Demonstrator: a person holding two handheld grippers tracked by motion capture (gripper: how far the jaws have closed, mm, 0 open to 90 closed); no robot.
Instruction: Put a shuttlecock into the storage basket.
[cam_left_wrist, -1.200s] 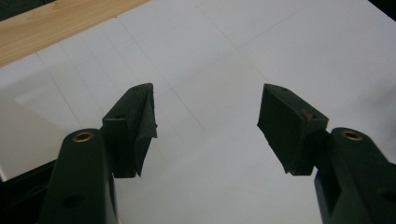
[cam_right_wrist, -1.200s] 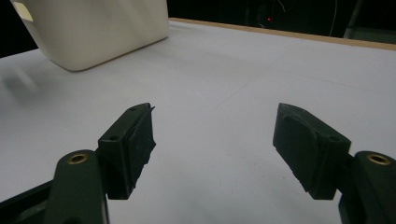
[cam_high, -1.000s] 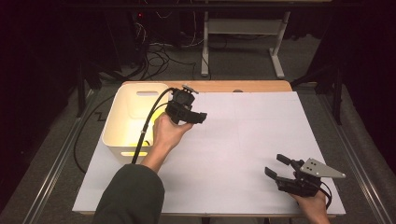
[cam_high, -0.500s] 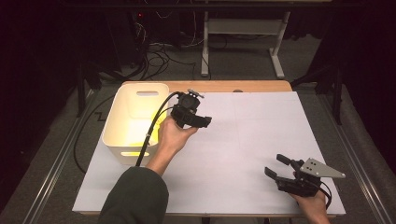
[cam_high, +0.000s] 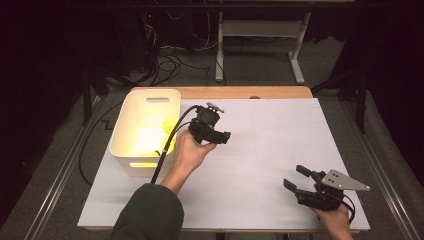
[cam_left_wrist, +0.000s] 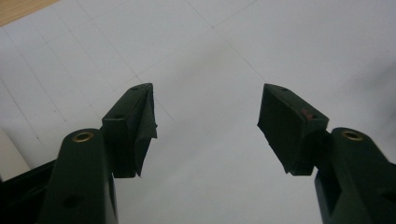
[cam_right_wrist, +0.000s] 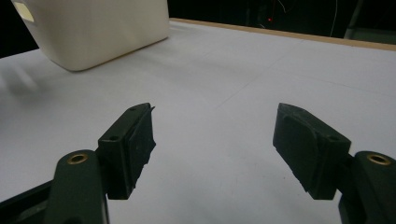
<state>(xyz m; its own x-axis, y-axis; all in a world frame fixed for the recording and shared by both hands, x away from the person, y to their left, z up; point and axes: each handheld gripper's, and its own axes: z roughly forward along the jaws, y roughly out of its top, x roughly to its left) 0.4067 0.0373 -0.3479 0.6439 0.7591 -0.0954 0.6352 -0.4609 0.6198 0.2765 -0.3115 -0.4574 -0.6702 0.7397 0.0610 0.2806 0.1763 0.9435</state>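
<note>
Jaws of the black two-jaw left gripper (cam_high: 220, 137) stand spread wide with nothing between them; in the left gripper view (cam_left_wrist: 205, 128) the two dark pads frame only bare white paper marked with faint fold lines. In the high view this tool sits in the person's left hand (cam_high: 189, 150), held above the white paper sheet covering the table (cam_high: 280, 150), just beside the right wall of the cream rectangular plastic bin (cam_high: 145, 130), its jaws pointing rightward away from the bin. A thick black cable (cam_high: 167, 150) trails from the gripper down along the bin's right wall toward the near edge of the table, beside a dark green sleeve (cam_high: 147, 215). The bin stands at the table's left side, open at the top, with cut-out handle slots in its far and near walls and a yellow glow on its inner floor; what lies inside I cannot tell. The black two-jaw right gripper (cam_high: 298, 177), with a grey three-cornered plate (cam_high: 342, 181) on top, rests low at the near right corner of the paper in the right hand (cam_high: 332, 217), well apart from the left gripper and the bin. Its jaws are likewise spread and hold nothing; the right gripper view (cam_right_wrist: 212, 140) looks across bare paper toward the bin (cam_right_wrist: 93, 28) at the upper left. A strip of wooden tabletop (cam_high: 225, 93) shows beyond the sheet's far edge.
</note>
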